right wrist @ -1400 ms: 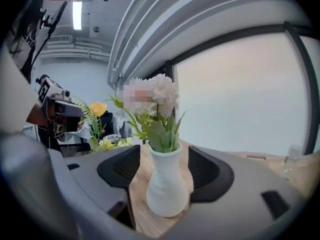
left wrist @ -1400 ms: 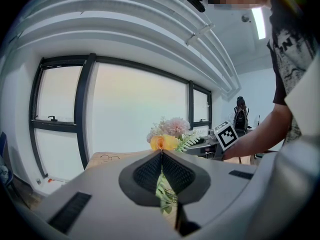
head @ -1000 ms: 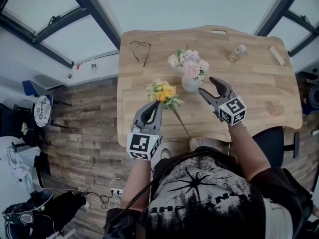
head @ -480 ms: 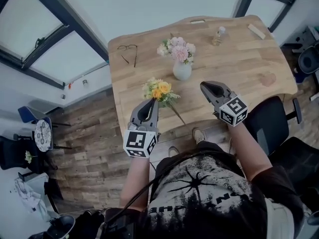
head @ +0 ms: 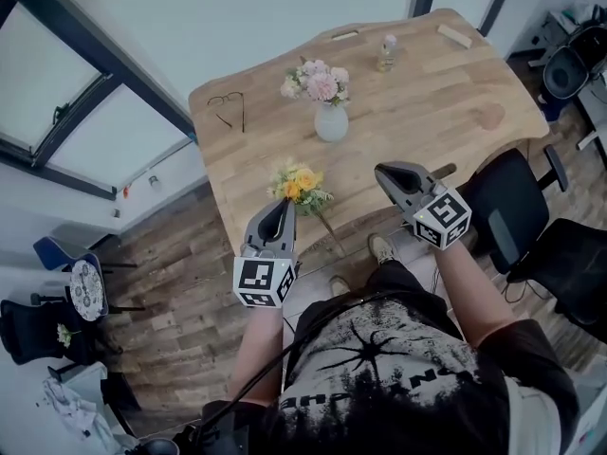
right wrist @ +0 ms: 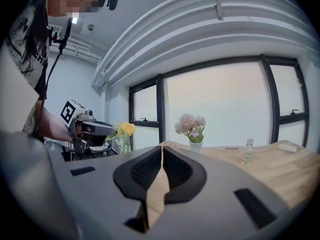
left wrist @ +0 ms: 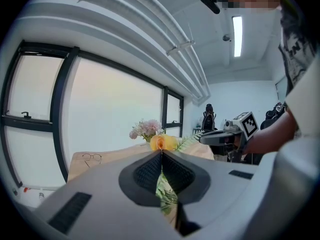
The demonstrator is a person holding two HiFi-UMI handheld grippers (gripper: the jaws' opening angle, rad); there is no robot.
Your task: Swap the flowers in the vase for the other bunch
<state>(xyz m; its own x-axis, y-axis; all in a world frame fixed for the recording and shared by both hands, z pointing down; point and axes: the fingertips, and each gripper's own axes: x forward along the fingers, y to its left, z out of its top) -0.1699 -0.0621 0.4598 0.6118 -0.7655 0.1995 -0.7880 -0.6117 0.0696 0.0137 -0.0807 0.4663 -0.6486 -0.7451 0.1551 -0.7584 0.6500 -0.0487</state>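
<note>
The worktop (head: 446,93) is seen ahead of both jaws. The vase (head: 331,124) with pink flowers (head: 315,81) stands well beyond them. The yellow bunch (head: 299,185) is clamped in the left gripper's (head: 283,206) closed jaws; the right gripper's (head: 383,172) jaws are closed, empty.

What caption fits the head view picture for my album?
Left gripper holds the yellow bunch while pink flowers sit in the vase on the table.

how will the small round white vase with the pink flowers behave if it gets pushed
The small round white vase looks squat and bulbous, so it would probably slide on the smooth wooden table rather than tip. The tall pink flowers rise well above its mouth, so a high push may rock it. It looks like glazed ceramic, likely slippery and breakable.
</note>
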